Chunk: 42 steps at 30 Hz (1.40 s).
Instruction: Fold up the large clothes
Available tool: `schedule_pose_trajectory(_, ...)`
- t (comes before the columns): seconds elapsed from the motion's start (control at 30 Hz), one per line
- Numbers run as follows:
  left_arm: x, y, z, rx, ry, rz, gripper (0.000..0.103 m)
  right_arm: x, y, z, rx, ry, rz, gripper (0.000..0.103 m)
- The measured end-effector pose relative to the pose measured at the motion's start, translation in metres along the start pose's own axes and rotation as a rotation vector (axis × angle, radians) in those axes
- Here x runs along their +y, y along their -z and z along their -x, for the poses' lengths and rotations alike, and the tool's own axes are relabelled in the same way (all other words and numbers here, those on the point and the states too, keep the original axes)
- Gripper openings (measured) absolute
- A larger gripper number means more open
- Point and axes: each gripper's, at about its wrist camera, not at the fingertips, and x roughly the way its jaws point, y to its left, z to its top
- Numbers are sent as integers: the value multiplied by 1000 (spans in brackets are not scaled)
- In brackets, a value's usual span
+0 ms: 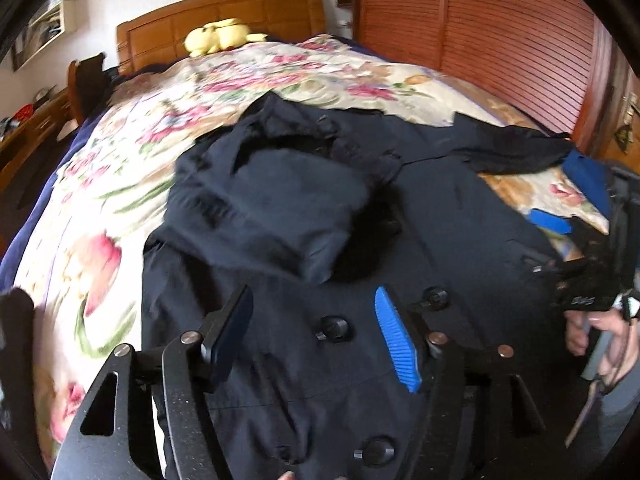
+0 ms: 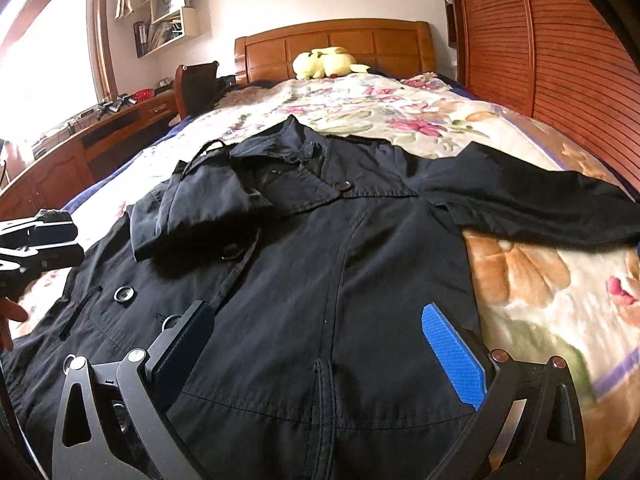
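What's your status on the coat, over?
Left gripper open, right gripper open, both empty above the coat. One sleeve folded in, the other sleeve spread out. Nothing blocking.

One dark coat [image 2: 320, 264] ahead of both tongs. One floral bedspread [image 2: 400, 112] beneath it. One yellow plush toy [image 2: 324, 63] far ahead; two grippers, left [image 1: 316, 340] and right [image 2: 320, 360].

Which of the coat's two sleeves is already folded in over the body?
The sleeve on the window side: it lies doubled over the coat's chest. The other sleeve is stretched out flat on the bedspread toward the wardrobe.
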Motion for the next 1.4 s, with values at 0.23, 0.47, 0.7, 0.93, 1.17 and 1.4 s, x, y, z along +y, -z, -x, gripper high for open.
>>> schedule_pose_trajectory(0.23,25,25,-16,-16,-55,41,65,0,0,-5,18,9,-9,103)
schedule_pose_trajectory(0.47,43,49,-10,-86,-50,117,65,5,1,-11,35,12,5,103)
schedule_pose_trajectory(0.7,50,53,2,-131,-37,141,65,6,0,-18,61,7,18,103)
schedule_pose_trajectory(0.93,55,57,17,-143,25,120,65,31,-23,-25,136,7,79,87)
schedule_pose_trajectory(1.17,83,66,43,-164,40,147,65,95,-79,-53,162,-69,188,77)
schedule_pose_trajectory(1.4,127,83,63,-182,0,208,65,160,-121,-107,237,-96,330,73)
